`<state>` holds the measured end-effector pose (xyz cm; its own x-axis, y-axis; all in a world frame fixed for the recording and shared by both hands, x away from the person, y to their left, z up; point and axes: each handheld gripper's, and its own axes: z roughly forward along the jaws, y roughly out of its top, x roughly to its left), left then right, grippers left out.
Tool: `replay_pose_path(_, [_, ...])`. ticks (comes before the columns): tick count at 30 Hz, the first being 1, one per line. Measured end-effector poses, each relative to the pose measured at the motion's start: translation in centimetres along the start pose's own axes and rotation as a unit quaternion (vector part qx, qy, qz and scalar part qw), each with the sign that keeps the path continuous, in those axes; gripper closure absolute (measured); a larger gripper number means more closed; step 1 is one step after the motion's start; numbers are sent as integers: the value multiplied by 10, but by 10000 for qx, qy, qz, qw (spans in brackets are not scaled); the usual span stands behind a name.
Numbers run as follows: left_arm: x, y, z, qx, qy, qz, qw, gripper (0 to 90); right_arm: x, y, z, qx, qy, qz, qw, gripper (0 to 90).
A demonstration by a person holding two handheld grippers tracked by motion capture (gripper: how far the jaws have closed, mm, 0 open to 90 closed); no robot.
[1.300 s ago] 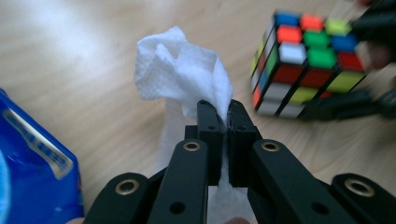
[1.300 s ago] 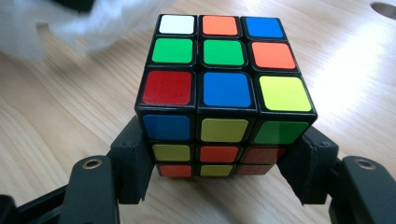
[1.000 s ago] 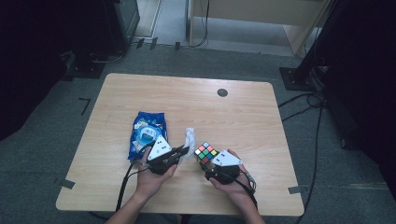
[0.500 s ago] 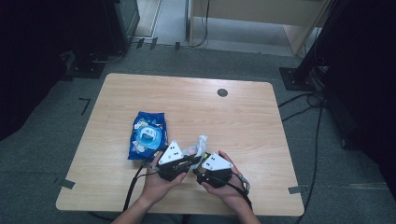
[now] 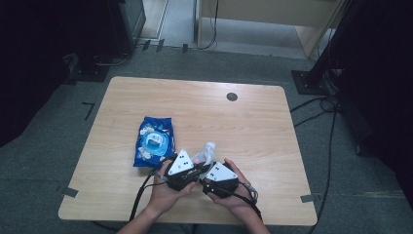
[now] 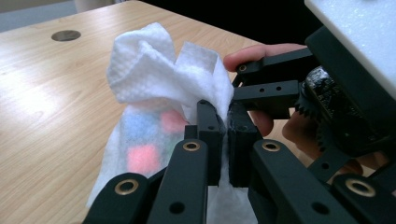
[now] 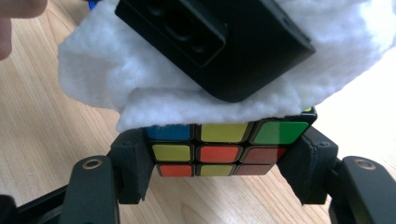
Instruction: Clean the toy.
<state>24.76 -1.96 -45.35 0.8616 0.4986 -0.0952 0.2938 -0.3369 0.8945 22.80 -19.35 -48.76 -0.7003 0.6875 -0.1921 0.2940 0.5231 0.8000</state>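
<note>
Right gripper (image 7: 219, 163) grasps Rubik's cube (image 7: 219, 151) above near tabletop (image 5: 253, 122) edge, left gripper (image 6: 223, 135) clenched on wet wipe (image 6: 154, 79) draped over it; judge: rub firmly, keep cube steady

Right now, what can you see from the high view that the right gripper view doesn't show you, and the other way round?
High view: the whole table, a blue wipes packet, both hands and both grippers side by side. Right gripper view: the puzzle cube squeezed between the right gripper jaws, its coloured stickers readable. Both: the white wipe, which the left gripper pinches and lays over the cube.
</note>
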Motion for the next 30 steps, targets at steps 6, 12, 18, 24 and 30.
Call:
replay_pose_path(6, [1,0,0,-13,109,70,9999,878,-1,-1,-1,0,-19,-21,10000,355])
replay_pose_path(12, [9,-2,-2,-24,212,0,9998,878,-1,-2,-1,-3,-29,-40,10000,355])
replay_pose_path(18, [20,-3,-7,-11,440,-109,9990,877,-2,-3,-4,-14,-69,-7,10000,354])
replay_pose_path(24, [31,-4,-13,-52,685,-272,9973,878,-5,-3,-7,-112,-86,43,9999,354])
replay_pose_path(30, [17,6,-19,-328,462,-140,9983,878,-7,-3,-6,-87,-84,91,9999,354])
